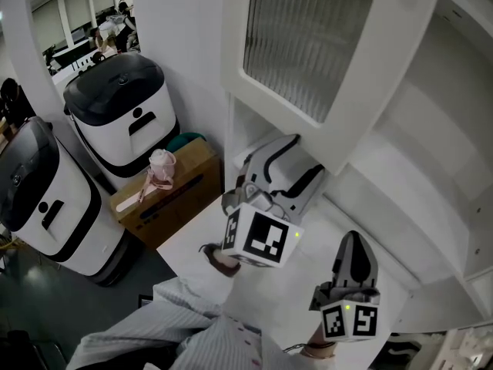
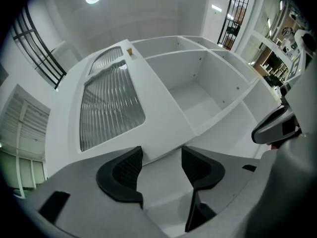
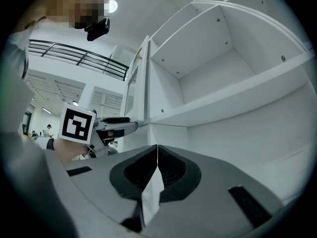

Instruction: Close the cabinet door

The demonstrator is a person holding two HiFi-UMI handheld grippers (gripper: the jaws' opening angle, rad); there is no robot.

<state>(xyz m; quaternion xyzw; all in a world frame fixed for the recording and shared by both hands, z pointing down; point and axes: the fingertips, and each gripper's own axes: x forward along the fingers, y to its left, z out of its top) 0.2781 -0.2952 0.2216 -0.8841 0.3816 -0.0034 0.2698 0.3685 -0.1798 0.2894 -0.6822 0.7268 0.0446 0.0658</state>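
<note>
Just ahead of my left gripper (image 2: 161, 168), the cabinet door (image 2: 110, 103) with its ribbed glass pane stands open, swung clear of the bare shelves (image 2: 193, 94). The jaws are spread and empty beside its lower edge, likely to push it. My right gripper (image 3: 157, 170), nearer me, is pressed together, idle.

The open cabinet door (image 1: 308, 45) blocks my upper centre. Shelves (image 1: 431, 129) at right stand open to me; a cardboard box (image 1: 173, 183) crowds the left.

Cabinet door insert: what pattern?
Ribbed grey glass panel in the white cabinet door; clearest in the left gripper view.
</note>
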